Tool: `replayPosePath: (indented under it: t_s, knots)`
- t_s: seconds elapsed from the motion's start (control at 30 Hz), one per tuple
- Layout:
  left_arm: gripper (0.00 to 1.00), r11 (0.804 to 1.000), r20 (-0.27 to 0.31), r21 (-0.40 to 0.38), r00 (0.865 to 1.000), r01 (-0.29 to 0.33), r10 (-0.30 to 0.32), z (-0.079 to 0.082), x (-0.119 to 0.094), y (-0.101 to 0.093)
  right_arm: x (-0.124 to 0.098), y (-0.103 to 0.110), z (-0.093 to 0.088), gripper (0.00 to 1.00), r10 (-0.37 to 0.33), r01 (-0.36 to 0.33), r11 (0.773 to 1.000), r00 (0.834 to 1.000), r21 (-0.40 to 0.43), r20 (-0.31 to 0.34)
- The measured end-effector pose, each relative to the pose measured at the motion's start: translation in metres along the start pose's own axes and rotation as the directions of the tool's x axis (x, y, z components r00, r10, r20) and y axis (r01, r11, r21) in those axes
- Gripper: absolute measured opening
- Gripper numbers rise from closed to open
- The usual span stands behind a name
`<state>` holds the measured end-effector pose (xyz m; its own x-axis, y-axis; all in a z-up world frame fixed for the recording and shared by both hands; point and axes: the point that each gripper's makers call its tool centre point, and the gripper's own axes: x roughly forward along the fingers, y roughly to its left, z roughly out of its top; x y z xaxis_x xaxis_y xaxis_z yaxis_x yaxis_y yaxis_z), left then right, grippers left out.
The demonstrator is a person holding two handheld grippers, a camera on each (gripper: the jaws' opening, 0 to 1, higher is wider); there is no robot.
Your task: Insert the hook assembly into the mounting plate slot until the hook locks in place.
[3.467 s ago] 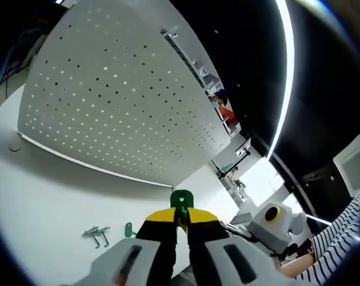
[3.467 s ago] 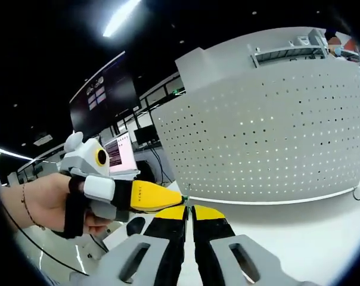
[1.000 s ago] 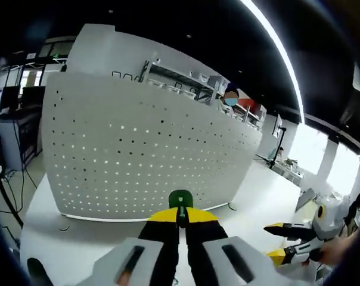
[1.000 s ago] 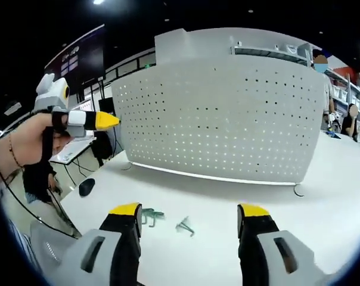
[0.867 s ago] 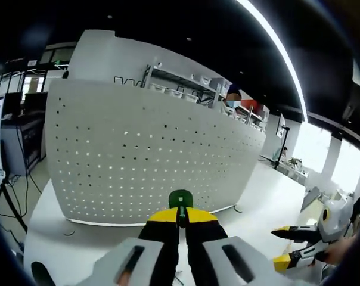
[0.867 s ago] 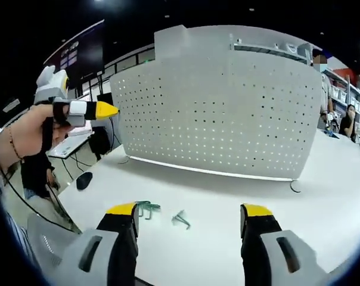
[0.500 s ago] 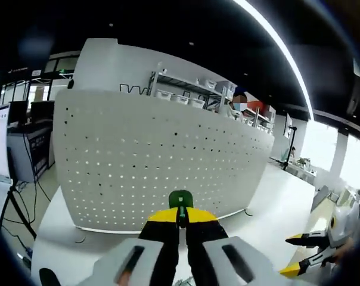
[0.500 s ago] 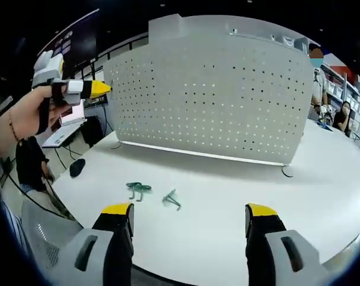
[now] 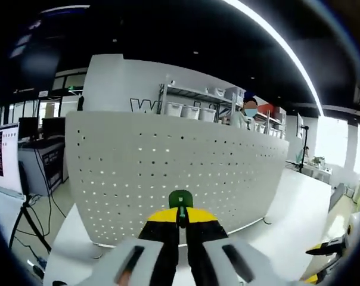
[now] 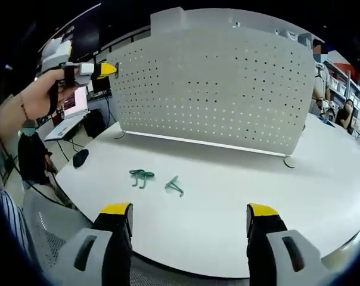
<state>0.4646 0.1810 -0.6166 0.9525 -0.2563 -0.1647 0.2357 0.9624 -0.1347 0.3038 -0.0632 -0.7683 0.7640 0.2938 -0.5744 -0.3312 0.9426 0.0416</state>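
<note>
In the left gripper view, the left gripper [image 9: 181, 219] rises from the bottom centre with its yellow-tipped jaws drawn tight together on a small green hook assembly [image 9: 180, 200], whose rounded green head stands just above the jaw tips. Behind it, across the middle of the frame, stands the white perforated mounting plate [image 9: 168, 173], upright on a white table [image 9: 287, 208]. Shelving with bins [image 9: 192, 107] runs along the wall above the plate's top edge, and a monitor [image 9: 2, 161] sits at the left edge. At the lower right edge, the yellow tips of the other gripper poke into view.

In the right gripper view, the right gripper [image 10: 191, 221] has its jaws spread wide at the bottom of the frame, with nothing between them. The perforated plate [image 10: 216, 83] spans the upper centre, standing on the round white table [image 10: 227, 202]. Two loose green hooks lie on the tabletop left of centre: one hook [image 10: 141, 176] and, just beside it to the right, a second hook [image 10: 174, 186], both well apart from the plate. In the upper left, a hand [image 10: 37, 98] holds the left gripper [image 10: 108, 69], its closed yellow tips near the plate's left edge; whether they touch it cannot be told.
</note>
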Motion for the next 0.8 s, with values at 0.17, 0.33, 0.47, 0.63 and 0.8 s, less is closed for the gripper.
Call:
replayPosePath:
  t_s: [0.17,0.33,0.47,0.63,0.8]
  knots:
    - [0.02,0.997,0.015,0.047,0.998,-0.066,0.065,0.001,0.006,0.006,-0.002,-0.001,-0.003,0.75,-0.004,0.004,1.0,1.0,0.005,-0.002]
    - [0.02,0.996,0.024,0.057,0.997,-0.071,0.069,0.004,0.014,0.003,-0.004,0.004,-0.008,0.75,0.004,-0.004,1.0,1.0,0.01,-0.008]
    - [0.02,0.994,0.048,0.063,0.995,-0.089,0.086,0.01,0.02,0.005,-0.004,0.008,-0.012,0.75,0.011,-0.01,1.0,1.0,0.025,-0.012]
    - [0.02,0.99,0.063,0.095,0.993,-0.101,0.095,0.018,0.029,0.005,-0.004,0.013,-0.015,0.75,0.022,-0.022,0.999,1.0,0.028,-0.016]
    - [0.02,0.986,0.09,0.129,0.991,-0.108,0.097,0.032,0.038,0.004,-0.002,0.015,-0.017,0.75,0.027,-0.026,0.999,0.999,0.039,-0.023]
